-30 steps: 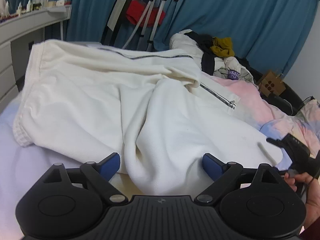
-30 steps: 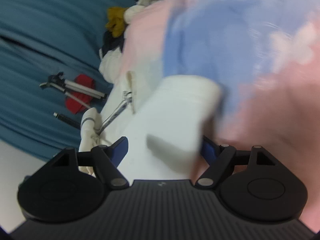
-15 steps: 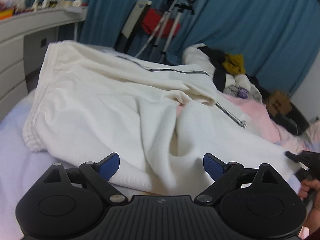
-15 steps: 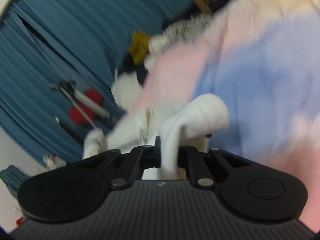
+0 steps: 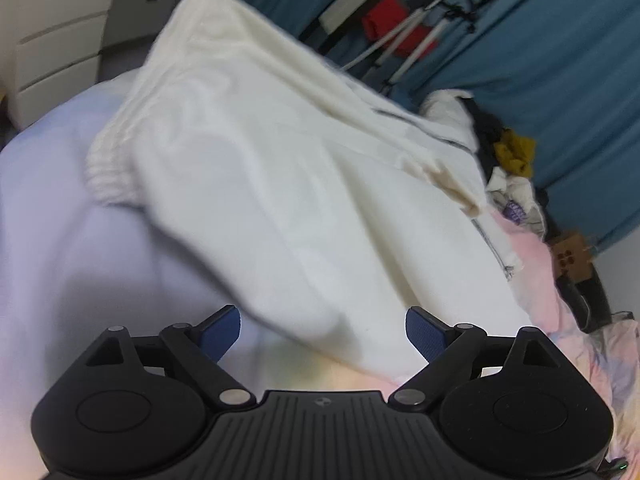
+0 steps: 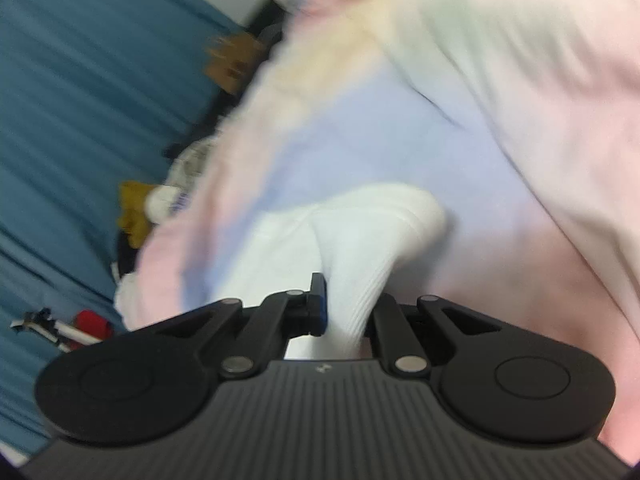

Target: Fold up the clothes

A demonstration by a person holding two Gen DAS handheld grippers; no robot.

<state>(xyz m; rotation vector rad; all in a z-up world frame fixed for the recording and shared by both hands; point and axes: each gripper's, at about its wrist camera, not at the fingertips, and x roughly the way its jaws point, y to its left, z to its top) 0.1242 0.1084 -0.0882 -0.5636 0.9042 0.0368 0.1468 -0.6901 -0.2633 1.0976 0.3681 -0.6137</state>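
A cream-white zip jacket (image 5: 280, 168) lies spread on a bed with a pastel sheet (image 5: 72, 248). Its ribbed hem (image 5: 104, 168) is at the left and its sleeve runs toward the lower right. My left gripper (image 5: 322, 332) is open and empty, just above the near edge of the sleeve. My right gripper (image 6: 346, 312) is shut on the jacket's ribbed white cuff (image 6: 360, 248) and holds it above the pastel sheet (image 6: 400, 128). The right wrist view is blurred.
A pile of other clothes (image 5: 508, 160) sits at the far side of the bed. Blue curtains (image 5: 560, 60), a tripod (image 5: 420, 28) and a chair with a red item stand behind. White drawers (image 5: 56, 52) are at the left. A cardboard box (image 5: 572, 256) is at the right.
My right gripper closed on the cuff and has lifted and turned with it. My left gripper stayed open and tilted, moving left along the jacket.
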